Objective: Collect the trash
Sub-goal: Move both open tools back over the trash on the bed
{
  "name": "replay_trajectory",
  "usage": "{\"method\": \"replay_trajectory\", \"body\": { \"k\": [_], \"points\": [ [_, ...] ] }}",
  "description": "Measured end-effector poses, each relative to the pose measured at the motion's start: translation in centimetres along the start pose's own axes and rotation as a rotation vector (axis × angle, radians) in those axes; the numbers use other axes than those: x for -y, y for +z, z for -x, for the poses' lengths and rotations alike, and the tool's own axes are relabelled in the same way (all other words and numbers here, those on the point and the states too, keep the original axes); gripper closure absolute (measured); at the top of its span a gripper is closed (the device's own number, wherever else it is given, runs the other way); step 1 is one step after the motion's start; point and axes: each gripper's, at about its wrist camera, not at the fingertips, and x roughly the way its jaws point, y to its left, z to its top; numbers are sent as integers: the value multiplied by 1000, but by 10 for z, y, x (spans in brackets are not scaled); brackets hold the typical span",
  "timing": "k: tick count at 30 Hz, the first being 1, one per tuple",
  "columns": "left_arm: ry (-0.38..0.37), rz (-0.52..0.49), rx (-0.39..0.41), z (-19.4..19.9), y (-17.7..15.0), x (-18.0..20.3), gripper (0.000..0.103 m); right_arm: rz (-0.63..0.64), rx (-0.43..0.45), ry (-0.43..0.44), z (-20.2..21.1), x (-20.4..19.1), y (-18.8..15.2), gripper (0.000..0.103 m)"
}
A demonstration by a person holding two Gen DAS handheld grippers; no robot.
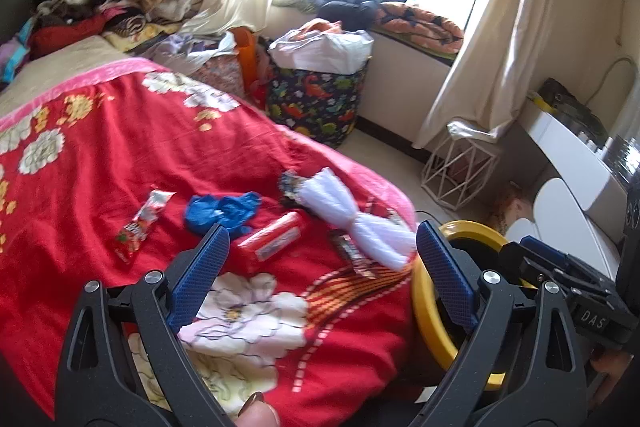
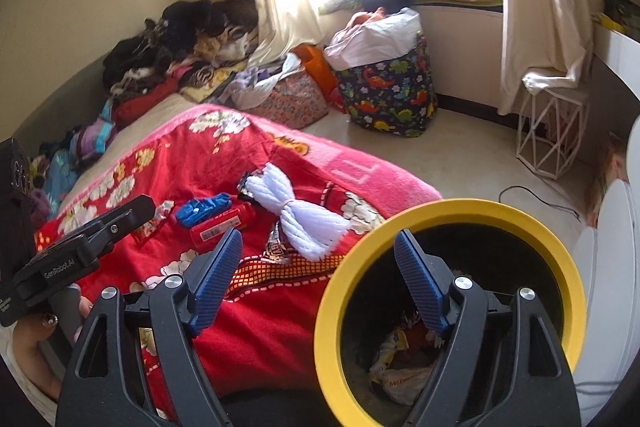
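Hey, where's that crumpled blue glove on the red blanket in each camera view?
Left wrist view: the blue glove lies left of centre on the red blanket, just beyond the left finger of the hand-held gripper.
Right wrist view: the glove sits left of centre, smaller and farther off.
Shared landmark: the white foam net lies to its right in both views.

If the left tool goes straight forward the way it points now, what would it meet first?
Most likely the red packet on the red blanket, which lies between the open fingers of the left tool, just ahead. The blue glove sits slightly left of that line. Depth is uncertain.
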Motion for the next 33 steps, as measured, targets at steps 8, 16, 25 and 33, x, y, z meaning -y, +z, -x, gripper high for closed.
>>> {"method": "replay_trajectory", "body": {
  "k": [8,16,25,33],
  "points": [
    [52,58,-58,-21,-4,-36,20,83,-77,-15,-47,-11,9,27],
    [40,132,-159,-55,-13,-60,36,123,-143,-38,-90,-10,14,27],
    [-18,208,-237,-85,-21,-72,40,173,-206,-44,-128,-12,18,27],
    [-32,217,-246,-100,-22,-75,40,231,-278,-42,-161,-20,19,36]
  ]
}}
